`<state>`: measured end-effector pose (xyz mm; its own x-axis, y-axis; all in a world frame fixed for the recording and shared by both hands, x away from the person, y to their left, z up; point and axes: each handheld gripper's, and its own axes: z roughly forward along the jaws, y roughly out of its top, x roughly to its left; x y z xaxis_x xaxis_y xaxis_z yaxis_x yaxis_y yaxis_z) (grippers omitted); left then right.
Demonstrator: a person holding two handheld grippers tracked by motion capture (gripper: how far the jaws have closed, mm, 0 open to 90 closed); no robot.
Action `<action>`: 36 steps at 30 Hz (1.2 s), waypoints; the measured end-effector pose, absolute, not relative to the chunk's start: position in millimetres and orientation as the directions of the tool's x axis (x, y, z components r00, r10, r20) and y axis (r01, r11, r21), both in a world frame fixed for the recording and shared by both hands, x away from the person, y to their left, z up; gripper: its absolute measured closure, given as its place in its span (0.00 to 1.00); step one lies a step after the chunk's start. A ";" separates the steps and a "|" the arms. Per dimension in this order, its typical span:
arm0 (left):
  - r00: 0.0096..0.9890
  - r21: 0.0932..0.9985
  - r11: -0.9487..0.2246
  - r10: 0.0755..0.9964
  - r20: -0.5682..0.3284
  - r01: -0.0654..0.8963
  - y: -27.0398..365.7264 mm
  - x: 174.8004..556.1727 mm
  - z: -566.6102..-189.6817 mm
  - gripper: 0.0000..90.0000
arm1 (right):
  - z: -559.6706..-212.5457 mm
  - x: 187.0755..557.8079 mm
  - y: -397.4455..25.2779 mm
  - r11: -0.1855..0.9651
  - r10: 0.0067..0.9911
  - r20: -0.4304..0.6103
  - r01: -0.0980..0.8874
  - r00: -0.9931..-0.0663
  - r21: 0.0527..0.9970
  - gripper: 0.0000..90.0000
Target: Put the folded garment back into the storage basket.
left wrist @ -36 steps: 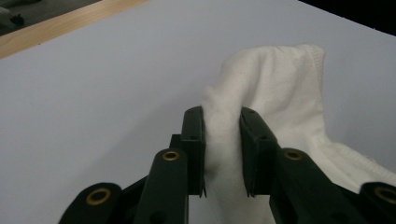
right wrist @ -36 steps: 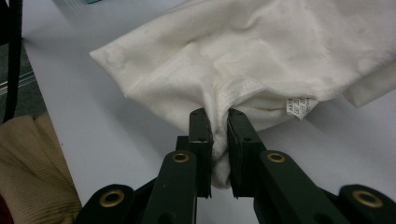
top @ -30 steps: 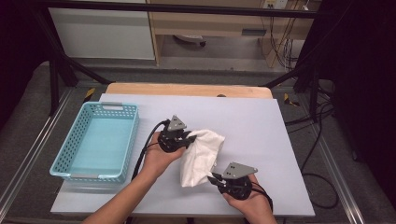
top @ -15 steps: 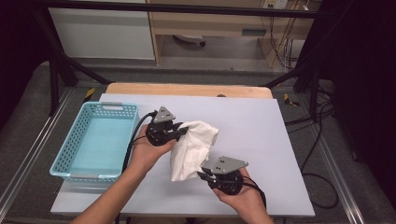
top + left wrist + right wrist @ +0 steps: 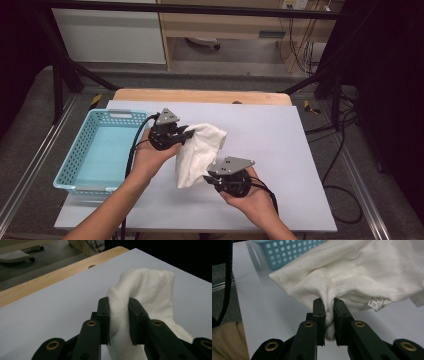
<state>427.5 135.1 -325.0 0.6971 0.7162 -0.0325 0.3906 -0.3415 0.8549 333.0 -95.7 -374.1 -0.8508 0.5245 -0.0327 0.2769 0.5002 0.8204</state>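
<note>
Light blue perforated basket (image 5: pixel 95 152) at the left edge of the white counter (image 5: pixel 280 150), empty inside. Behind the counter, a wooden strip (image 5: pixel 200 96); farther back, a pale cabinet (image 5: pixel 110 35). Cables (image 5: pixel 345 200) on the floor right of the counter.

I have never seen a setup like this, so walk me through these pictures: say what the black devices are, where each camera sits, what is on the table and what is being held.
No robot arm here: a person holds a two-jaw tool in each hand. The high view looks down from above the person's side of the white table. There the left tool and right tool each grip a white cloth, lifted and bunched between them. A light blue perforated basket sits on the table beside the left hand.

The other two pictures come from cameras riding on the tools, looking along their black jaws. In the left gripper view, the jaws pinch a fold of the cloth. In the right gripper view, the jaws clamp another fold near its small label.
</note>
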 end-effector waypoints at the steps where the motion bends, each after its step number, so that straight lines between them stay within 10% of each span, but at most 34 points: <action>1: 0.695 0.855 -0.341 0.718 -0.031 0.391 136.8 428.1 -323.5 0.82 | -372.9 334.4 -94.3 0.501 0.521 -0.034 0.274 -0.853 0.821 0.91; 36: 0.621 0.871 -0.282 0.783 -0.034 0.403 200.8 432.9 -286.5 0.82 | -343.1 358.5 -42.0 0.483 0.463 -0.051 0.204 -0.885 0.852 0.91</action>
<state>432.9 200.8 -286.5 0.6207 0.7833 -0.0337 0.4030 -0.2819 0.8707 358.5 -42.0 -343.1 -0.8848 0.4632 -0.0505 0.2041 0.4829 0.8516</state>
